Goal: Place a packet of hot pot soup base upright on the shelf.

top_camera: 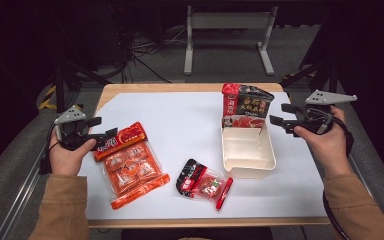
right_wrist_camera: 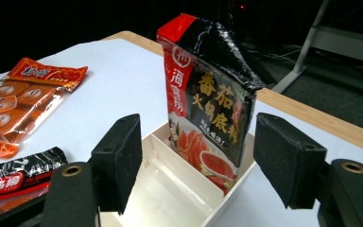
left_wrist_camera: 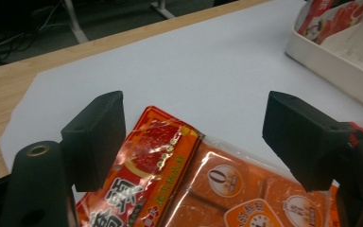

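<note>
At the left edge of the white-covered table [top_camera: 190, 125] the left gripper [top_camera: 106, 134] sits low in the person's hand, its jaws spread wide around the top corner of the orange snack bag [top_camera: 132, 162], with nothing pinched; in the left gripper view the bag's printed header [left_wrist_camera: 146, 175] lies flat between the two black jaws, clear of both pads as far as I can see. The bag rests on the table's left side, slanting toward the near edge. Just right of it lies a smaller black-and-red packet [top_camera: 203, 183], near the front edge. Further right stands a white tray [top_camera: 247, 159] with a dark soup-base pouch [top_camera: 245, 107] upright in its far compartment. The right gripper [top_camera: 281, 120] hovers beside that pouch, jaws wide apart and empty.
</note>
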A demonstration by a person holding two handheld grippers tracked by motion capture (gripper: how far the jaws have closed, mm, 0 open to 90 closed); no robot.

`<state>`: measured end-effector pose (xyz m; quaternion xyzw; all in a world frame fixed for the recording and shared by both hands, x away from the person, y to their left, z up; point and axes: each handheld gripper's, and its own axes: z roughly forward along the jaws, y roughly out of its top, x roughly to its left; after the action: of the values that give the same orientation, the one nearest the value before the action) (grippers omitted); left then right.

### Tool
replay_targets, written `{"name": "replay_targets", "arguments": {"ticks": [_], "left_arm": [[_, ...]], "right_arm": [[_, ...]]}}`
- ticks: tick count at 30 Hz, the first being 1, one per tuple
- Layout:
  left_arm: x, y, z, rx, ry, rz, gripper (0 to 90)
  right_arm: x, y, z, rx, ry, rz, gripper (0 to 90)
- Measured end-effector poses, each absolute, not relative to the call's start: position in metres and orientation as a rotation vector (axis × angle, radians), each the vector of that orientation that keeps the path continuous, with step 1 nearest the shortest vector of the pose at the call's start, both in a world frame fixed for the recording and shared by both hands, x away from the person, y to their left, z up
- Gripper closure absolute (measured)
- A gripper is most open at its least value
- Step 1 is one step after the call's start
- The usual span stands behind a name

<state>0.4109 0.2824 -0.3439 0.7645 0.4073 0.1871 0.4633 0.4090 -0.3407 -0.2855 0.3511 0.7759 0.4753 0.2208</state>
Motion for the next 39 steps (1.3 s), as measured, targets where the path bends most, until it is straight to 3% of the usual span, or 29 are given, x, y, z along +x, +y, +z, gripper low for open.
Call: {"name": "replay_targets", "arguments": {"ticks": [11,39], "left_arm": [[0.424,0.301,-0.372,1.854,1.102,0.511,23.7],[0.443,0.325,-0.42,1.882,1.316,0.449,24.6]], "right_arm": [[0.411,-0.337,-0.302,0.973,2.176,1.312,33.6],[0.408,-0.334,-0.33,0.993,2.189,1.35,33.6]]}}
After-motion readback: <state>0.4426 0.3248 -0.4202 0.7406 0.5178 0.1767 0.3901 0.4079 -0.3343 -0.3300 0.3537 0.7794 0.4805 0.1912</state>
